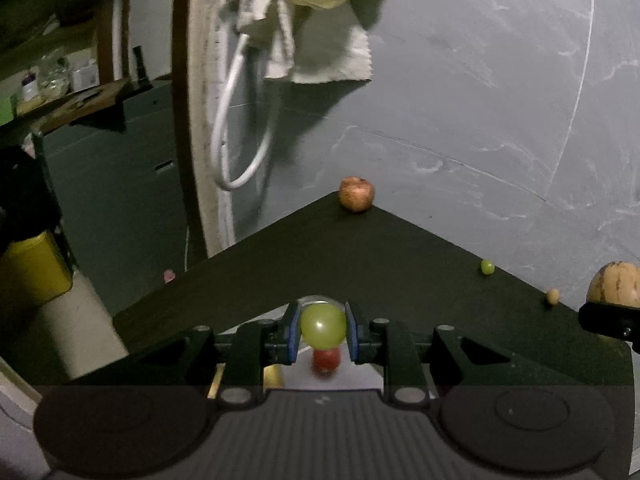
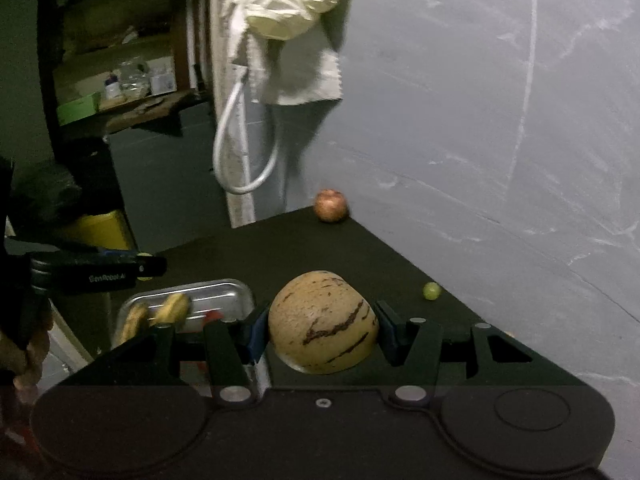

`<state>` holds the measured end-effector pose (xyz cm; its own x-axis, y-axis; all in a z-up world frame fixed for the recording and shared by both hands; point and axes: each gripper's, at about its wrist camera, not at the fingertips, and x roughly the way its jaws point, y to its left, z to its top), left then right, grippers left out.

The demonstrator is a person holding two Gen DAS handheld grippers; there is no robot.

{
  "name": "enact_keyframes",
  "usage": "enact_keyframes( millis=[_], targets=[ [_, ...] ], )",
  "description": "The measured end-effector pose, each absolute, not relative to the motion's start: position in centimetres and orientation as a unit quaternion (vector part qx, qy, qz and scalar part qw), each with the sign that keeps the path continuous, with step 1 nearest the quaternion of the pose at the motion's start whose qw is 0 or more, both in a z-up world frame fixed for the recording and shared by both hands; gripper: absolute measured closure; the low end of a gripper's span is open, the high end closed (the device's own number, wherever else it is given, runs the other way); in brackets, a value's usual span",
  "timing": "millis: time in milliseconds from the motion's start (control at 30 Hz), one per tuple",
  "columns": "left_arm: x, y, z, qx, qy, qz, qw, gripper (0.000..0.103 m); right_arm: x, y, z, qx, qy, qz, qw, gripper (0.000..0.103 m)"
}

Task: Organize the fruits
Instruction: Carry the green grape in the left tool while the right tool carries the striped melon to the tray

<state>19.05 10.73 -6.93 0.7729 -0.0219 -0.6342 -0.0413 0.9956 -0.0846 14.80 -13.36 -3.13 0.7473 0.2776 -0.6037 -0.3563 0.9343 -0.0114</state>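
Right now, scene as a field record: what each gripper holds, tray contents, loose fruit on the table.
left gripper: shut on round green grape, above the tray
right gripper: shut on tan striped melon-like fruit
rectangular metal tray: yellowish fruits, something red
dark table: reddish apple-like fruit at far corner; small loose green grape near right edge

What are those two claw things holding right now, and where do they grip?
The left gripper pinches a round green grape by its sides. The right gripper clamps a tan, brown-streaked melon-like fruit across its widest part.
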Motion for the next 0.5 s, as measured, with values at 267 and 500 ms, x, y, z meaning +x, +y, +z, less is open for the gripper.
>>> enact_keyframes(
  millis=[267, 500],
  targets=[
    [15.5, 11.8, -7.6, -0.071, 0.346, 0.014, 0.936, 0.079, 12.3, -10.6, -2.7, -0.080, 0.320, 0.202, 0.922, 0.047],
    [12.1, 10.7, -9.3, -0.096, 0.365, 0.049, 0.925, 0.078, 12.1, -10.0, -4.3, -0.095, 0.339, 0.252, 0.901, 0.047]
  ],
)
